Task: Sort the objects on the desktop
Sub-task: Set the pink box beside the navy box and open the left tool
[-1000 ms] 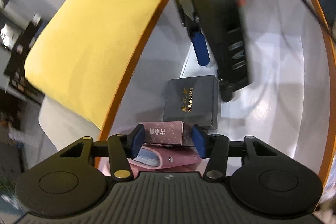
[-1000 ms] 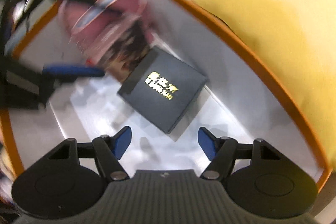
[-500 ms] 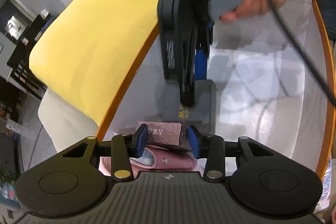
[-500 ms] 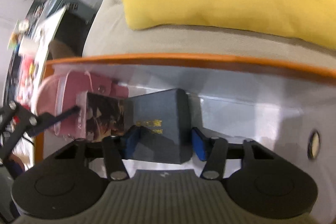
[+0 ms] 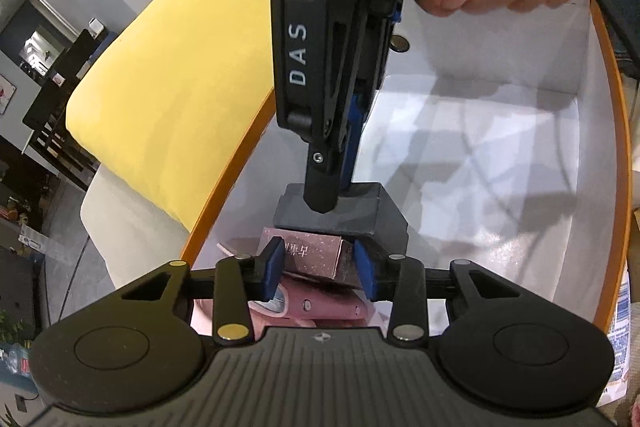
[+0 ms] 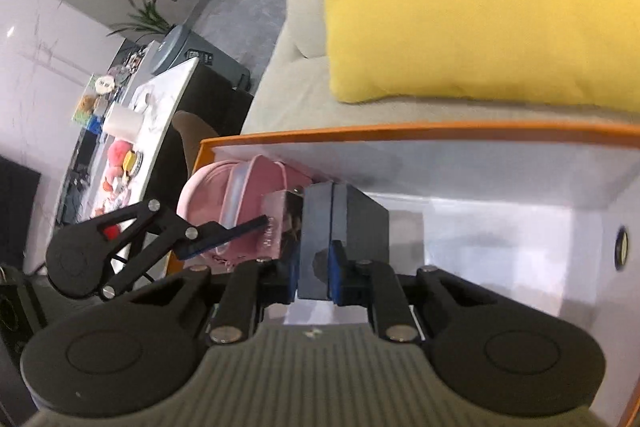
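Observation:
My left gripper (image 5: pixel 318 269) is shut on a small pink box (image 5: pixel 310 257) inside a white storage box with an orange rim (image 5: pixel 224 195). Under it lies a pink pouch (image 5: pixel 320 307). My right gripper (image 6: pixel 314 273) is shut on the edge of a dark grey box (image 6: pixel 344 223), standing it on its side next to the pink box (image 6: pixel 280 223). In the left wrist view the right gripper comes down from above onto the dark grey box (image 5: pixel 332 215). The pink pouch (image 6: pixel 224 195) fills the near corner of the storage box (image 6: pixel 400 133).
A yellow cushion (image 5: pixel 172 95) lies on a beige sofa (image 5: pixel 128 227) beside the storage box. A round metal eyelet (image 6: pixel 621 242) sits in the box's white wall. A cluttered table (image 6: pixel 132 143) stands in the background room.
My right gripper has closed on the dark grey box and tipped it from flat onto its edge. My left gripper keeps its hold on the pink box.

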The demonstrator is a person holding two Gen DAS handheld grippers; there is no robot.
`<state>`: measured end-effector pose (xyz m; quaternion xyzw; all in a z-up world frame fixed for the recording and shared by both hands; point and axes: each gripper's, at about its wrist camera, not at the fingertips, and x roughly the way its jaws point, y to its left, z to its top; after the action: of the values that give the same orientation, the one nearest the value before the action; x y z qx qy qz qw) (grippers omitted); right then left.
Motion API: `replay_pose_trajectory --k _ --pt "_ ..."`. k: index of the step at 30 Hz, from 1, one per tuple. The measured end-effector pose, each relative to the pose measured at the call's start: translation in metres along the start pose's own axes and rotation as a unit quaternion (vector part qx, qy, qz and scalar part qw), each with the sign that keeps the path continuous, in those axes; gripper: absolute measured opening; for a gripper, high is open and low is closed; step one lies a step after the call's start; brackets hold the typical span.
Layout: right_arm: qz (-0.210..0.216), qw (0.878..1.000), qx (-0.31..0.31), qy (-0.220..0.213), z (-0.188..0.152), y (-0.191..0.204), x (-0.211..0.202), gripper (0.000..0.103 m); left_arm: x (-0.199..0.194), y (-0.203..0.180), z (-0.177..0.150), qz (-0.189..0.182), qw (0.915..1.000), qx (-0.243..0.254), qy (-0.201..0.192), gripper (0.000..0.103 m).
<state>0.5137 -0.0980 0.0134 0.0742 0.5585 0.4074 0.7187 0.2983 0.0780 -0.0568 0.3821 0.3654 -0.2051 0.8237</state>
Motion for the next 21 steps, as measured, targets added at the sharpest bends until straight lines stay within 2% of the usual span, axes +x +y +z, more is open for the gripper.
replay_pose_trajectory --k 6,8,9,12,15,18,21 --pt "-0.02 0.998 -0.06 -0.021 -0.002 0.008 0.009 0.025 0.006 0.003 0.005 0.003 1.0 -0.004 0.003 0.042" --pt "-0.029 0.995 -0.097 -0.017 -0.008 0.012 0.004 0.042 0.007 0.004 0.007 0.002 1.0 0.0 0.005 0.038" --pt "-0.039 0.991 -0.124 -0.007 -0.013 0.014 0.003 0.044 0.007 0.004 0.008 -0.001 1.0 0.004 0.008 0.034" --pt "-0.074 0.975 -0.207 0.036 -0.029 0.023 0.012 0.044 0.015 0.0 0.009 0.002 0.9996 0.023 0.013 0.033" --pt "-0.096 0.953 -0.282 0.058 -0.043 0.035 0.029 0.043 0.019 0.004 0.011 -0.003 0.9993 0.033 0.02 0.033" --pt "-0.11 0.936 -0.327 0.061 -0.047 0.043 0.042 0.04 0.022 0.003 0.012 0.001 0.9981 0.056 0.025 0.033" --pt "-0.119 0.929 -0.344 0.061 -0.044 0.047 0.058 0.036 0.023 -0.007 0.009 0.018 0.9949 0.097 0.022 0.033"
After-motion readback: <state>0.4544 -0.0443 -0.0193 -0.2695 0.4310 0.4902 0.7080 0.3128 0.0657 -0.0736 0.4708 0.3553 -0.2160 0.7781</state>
